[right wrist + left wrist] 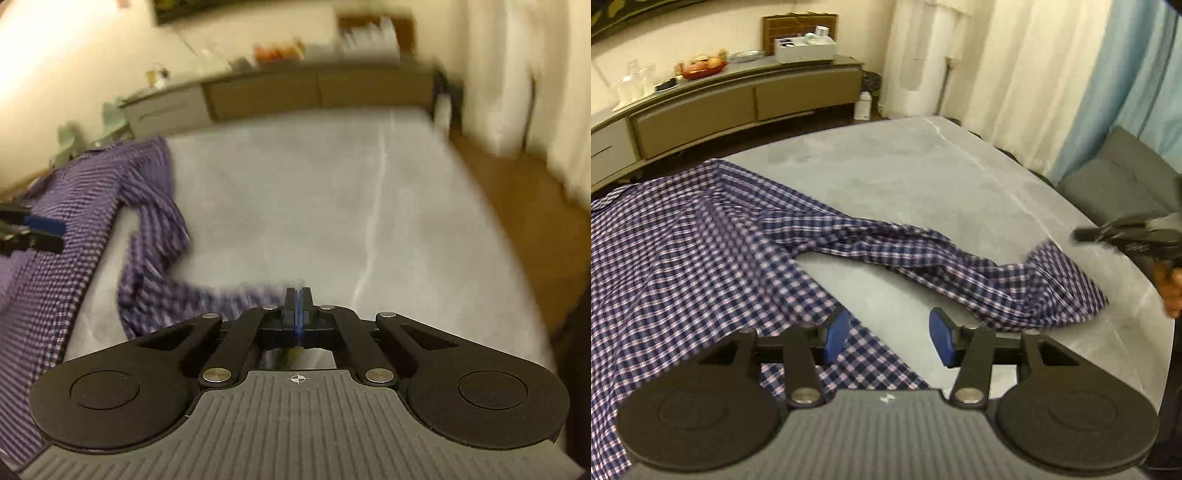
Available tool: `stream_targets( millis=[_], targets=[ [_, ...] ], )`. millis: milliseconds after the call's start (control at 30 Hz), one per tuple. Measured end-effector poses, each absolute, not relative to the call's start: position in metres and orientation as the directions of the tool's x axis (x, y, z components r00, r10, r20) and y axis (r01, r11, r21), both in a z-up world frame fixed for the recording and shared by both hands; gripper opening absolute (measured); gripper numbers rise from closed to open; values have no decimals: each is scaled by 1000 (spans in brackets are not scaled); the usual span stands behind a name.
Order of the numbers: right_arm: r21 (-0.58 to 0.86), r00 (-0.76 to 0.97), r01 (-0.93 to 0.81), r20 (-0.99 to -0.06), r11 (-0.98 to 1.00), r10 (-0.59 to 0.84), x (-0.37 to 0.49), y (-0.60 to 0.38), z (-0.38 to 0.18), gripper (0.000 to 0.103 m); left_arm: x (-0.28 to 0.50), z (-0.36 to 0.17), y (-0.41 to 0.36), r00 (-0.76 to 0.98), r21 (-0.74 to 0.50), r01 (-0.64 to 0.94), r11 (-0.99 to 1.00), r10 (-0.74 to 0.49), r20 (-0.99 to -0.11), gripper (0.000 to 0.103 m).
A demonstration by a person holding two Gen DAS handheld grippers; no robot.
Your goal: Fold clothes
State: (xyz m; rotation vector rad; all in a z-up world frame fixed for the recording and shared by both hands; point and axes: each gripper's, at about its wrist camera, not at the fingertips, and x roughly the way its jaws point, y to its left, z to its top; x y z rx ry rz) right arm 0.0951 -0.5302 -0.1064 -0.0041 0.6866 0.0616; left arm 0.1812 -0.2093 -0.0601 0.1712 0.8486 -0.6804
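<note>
A blue, purple and white checked shirt [683, 258] lies spread on the grey table [905, 177], its long sleeve [923, 258] stretched out to the right. My left gripper [888, 338] is open and empty, just above the shirt's side hem. My right gripper [298, 295] has its jaws pressed together, just above the sleeve's end [255, 295]; the blurred frame does not show whether cloth is between them. In the left wrist view the right gripper [1082, 234] hovers above the sleeve cuff [1060, 280]. In the right wrist view the shirt body [74, 221] lies at the left under the left gripper [44, 230].
A long low sideboard [738, 99] with boxes, glasses and a red bowl stands beyond the table's far edge. White and blue curtains [1034, 74] hang at the right. A grey cushion [1115, 177] sits beside the table's right edge. Wooden floor [517, 206] lies to the right.
</note>
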Motion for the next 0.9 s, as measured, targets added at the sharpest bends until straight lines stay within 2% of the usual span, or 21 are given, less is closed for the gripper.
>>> stream_targets(
  millis=[100,167,200,233,300,400,500,567,600,633,733,833,900],
  targets=[
    [-195,873,-198,-481,960,82,50,-493,-51,0,187,-56,-198,481,-152,584,797,-491,-726,49],
    [-235,882,-226,-461,945,96,27,-475,-40,0,192,-56,-201,470,-172,572,802,-492,-733,49],
    [-196,870,-212,-484,957,94,25,-476,-43,8,191,-58,-211,449,-186,581,792,-503,-739,49],
    [-125,846,-184,-525,975,92,28,-483,-52,36,190,-59,-222,423,-203,596,777,-518,-743,52],
    [21,801,-66,-596,998,66,41,-505,-80,62,185,-61,-244,381,-227,618,752,-540,-751,53],
    [256,749,49,-649,966,134,63,-539,-126,60,166,-63,-272,354,-236,642,729,-555,-753,53],
    [328,740,41,-644,944,192,82,-543,-150,60,151,-62,-272,350,-255,650,716,-579,-736,55],
    [337,727,8,-649,941,226,90,-544,-159,45,149,-65,-266,347,-280,635,720,-589,-730,55],
    [317,715,-11,-660,948,229,97,-539,-161,15,150,-67,-262,348,-287,624,727,-587,-731,55],
    [300,706,-31,-669,954,233,103,-535,-161,1,152,-68,-258,350,-293,613,734,-584,-732,56],
    [222,738,-82,-642,972,209,100,-524,-142,0,161,-73,-248,385,-283,564,776,-550,-742,56],
    [90,825,-132,-542,987,160,80,-508,-97,0,173,-68,-231,437,-310,484,818,-533,-725,55],
    [-219,914,-185,-398,958,86,43,-468,-58,0,180,-65,-215,464,-342,430,835,-530,-710,56]
  ],
)
